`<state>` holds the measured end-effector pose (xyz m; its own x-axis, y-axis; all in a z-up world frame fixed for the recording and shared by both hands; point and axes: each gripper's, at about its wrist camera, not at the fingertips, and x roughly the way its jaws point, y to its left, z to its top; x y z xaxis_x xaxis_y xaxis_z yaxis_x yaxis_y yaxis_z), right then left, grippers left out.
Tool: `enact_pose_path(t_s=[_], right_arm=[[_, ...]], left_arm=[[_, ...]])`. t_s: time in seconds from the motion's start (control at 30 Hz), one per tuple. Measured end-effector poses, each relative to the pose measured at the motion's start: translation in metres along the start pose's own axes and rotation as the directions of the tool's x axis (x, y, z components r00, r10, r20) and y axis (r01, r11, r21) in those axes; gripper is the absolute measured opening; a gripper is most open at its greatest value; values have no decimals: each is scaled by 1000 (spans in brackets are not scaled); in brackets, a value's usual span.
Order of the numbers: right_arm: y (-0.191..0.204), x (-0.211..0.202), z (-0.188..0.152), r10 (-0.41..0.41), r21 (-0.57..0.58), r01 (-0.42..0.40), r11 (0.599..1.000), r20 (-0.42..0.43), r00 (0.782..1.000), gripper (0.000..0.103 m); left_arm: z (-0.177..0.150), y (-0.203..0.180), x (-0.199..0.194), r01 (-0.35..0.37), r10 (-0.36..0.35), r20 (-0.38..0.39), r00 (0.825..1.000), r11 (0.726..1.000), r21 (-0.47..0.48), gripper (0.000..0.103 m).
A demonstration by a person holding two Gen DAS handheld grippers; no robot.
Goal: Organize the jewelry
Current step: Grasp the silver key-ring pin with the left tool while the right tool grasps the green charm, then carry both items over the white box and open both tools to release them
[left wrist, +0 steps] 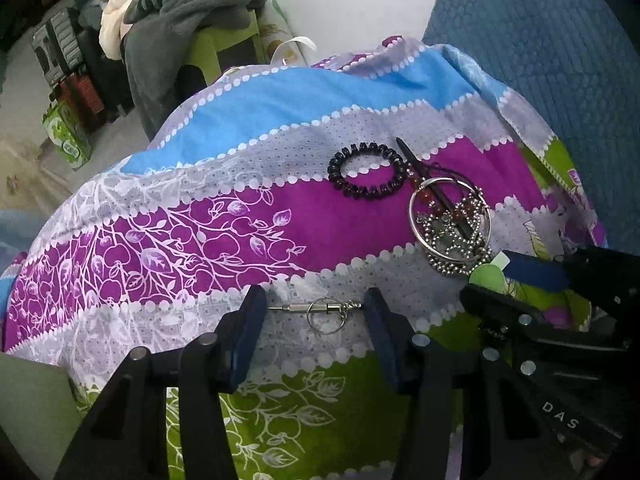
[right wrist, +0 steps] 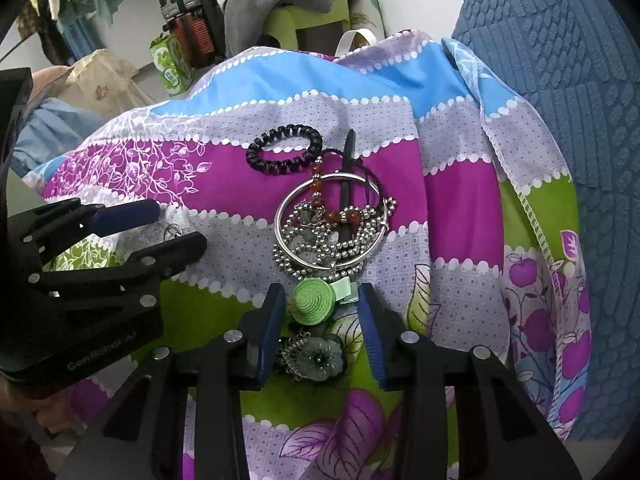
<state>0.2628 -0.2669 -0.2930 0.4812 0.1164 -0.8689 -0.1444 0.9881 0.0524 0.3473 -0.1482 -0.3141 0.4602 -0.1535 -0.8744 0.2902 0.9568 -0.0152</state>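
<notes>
jewelry is all piled on a striped floral cloth in purple, blue, grey and green, draped over something rounded. in the right wrist view there's a black coiled bracelet at the far end, and right next to it a silver bangle lying flat over a tangle of silver bead chain, a string of reddish beads and a thin black stick that crosses the bangle's ring. just nearer than that heap sits a green round hair clip, and nearer still a dark green flower piece with a bit of chain on it.

right tool is spread wide, its blue pads on either side of the green clip and the flower piece, not gripping either as far as i can see. the left pad looks very close to the clip, can't tell if it touches.

left tool is also wide, straddling a small silver keyring with a little screwdriver-like charm lying crosswise between its pads on the grey band of the cloth. the ends of it seem to reach both pads, but it rests on the cloth.

blue textured cushion sits beyond the cloth on the right, and grey clothes are heaped on a green stool in the background.
</notes>
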Motion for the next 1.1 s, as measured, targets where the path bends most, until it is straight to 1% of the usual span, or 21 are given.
enact_pose_path(t_s=[0.13,0.23,0.3,0.47,0.63,0.73,0.83,1.1], right_arm=[[-1,-4,0,6,4,-6,1000,11,1000,34],[0,-11,-1,13,3,-13,1000,23,1000,34],[0,-14,-1,18,5,-18,1000,29,999,34],[1,-25,-4,35,12,-36,999,47,998,34],[4,-37,-8,57,29,-58,998,56,997,34],[11,-47,-10,66,20,-68,997,74,995,34],[19,-54,-13,94,30,-97,995,80,992,34],[54,-83,-27,132,-6,-132,991,110,985,34]], left_arm=[[-5,4,-7,46,-46,-3,999,998,-45,50],[-7,10,-13,49,-49,-2,999,996,-77,50],[-9,15,-18,67,-68,-5,998,992,-111,50],[-16,24,-32,60,-60,1,998,985,-161,50],[-30,40,-50,72,-72,9,997,966,-248,50],[-38,45,-60,81,-79,17,997,957,-280,50],[-47,48,-75,75,-69,33,997,955,-288,50],[-73,59,-117,95,-74,74,995,939,-330,51]])
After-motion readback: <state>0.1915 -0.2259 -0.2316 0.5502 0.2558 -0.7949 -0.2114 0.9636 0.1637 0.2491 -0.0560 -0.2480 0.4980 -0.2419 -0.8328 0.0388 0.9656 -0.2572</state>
